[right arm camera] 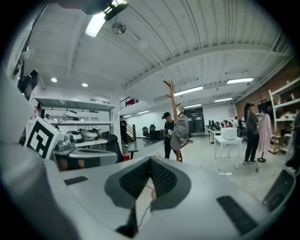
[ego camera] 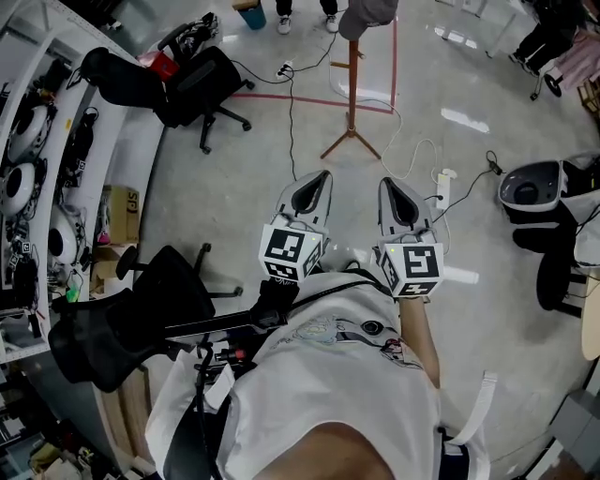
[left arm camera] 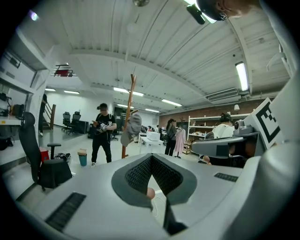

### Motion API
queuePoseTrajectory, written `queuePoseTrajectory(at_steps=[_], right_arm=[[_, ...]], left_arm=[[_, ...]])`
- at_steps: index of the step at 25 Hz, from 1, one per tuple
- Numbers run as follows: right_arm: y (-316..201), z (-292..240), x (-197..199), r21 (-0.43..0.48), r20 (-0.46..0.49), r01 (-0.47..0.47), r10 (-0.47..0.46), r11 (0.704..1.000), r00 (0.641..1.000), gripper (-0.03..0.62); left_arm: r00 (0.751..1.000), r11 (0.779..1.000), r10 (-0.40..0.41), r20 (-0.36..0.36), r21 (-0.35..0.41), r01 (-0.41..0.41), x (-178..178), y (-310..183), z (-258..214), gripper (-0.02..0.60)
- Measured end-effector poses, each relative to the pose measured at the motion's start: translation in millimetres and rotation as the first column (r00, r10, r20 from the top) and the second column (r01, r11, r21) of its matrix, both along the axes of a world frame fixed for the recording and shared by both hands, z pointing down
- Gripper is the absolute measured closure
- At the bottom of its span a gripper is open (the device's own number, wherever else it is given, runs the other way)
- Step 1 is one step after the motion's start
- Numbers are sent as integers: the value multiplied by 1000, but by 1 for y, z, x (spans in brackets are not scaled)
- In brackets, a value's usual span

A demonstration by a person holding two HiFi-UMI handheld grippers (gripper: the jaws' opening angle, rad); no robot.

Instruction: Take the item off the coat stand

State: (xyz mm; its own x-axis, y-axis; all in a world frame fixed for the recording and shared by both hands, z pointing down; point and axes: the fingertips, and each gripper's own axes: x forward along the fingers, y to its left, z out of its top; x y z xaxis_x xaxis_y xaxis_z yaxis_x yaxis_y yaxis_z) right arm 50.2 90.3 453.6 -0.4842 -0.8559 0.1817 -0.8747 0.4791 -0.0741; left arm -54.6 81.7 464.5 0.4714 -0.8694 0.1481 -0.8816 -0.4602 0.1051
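**Head view: grey item hangs well ahead of two shut hand-held grippers**

A wide grey floor fills most of the room. At the top of the head view a wooden coat stand stands on it, with red tape lines beside its feet. The grey item hangs near the top of the stand's pole.

The left hand-held gripper and the right hand-held gripper sit side by side lower down, close to the person who holds them. Both point toward the stand, with lots of bare floor in between, and neither touches the item.

In the left gripper view the jaws are pressed together and empty, and the item shows far off, a bit left of the tips. In the right gripper view the jaws are closed and empty too, and the item shows far off, a bit right of the tips. A white cable lies on the floor between the grippers and the stand.
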Motion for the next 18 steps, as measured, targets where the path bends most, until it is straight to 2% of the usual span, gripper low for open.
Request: queuePoseTrajectory(at_steps=[7, 12, 18], right_arm=[[-5, -2, 18, 19, 19, 41, -41, 999, 999, 589], [-19, -6, 15, 40, 81, 101, -104, 994, 991, 589], [-52, -5, 13, 40, 88, 85, -89, 996, 992, 589]], left_arm=[[1000, 1000, 5, -8, -4, -6, 20, -9, 0, 580], [999, 999, -42, 8, 1, 42, 16, -23, 2, 580], [998, 998, -61, 13, 10, 61, 12, -53, -3, 579]])
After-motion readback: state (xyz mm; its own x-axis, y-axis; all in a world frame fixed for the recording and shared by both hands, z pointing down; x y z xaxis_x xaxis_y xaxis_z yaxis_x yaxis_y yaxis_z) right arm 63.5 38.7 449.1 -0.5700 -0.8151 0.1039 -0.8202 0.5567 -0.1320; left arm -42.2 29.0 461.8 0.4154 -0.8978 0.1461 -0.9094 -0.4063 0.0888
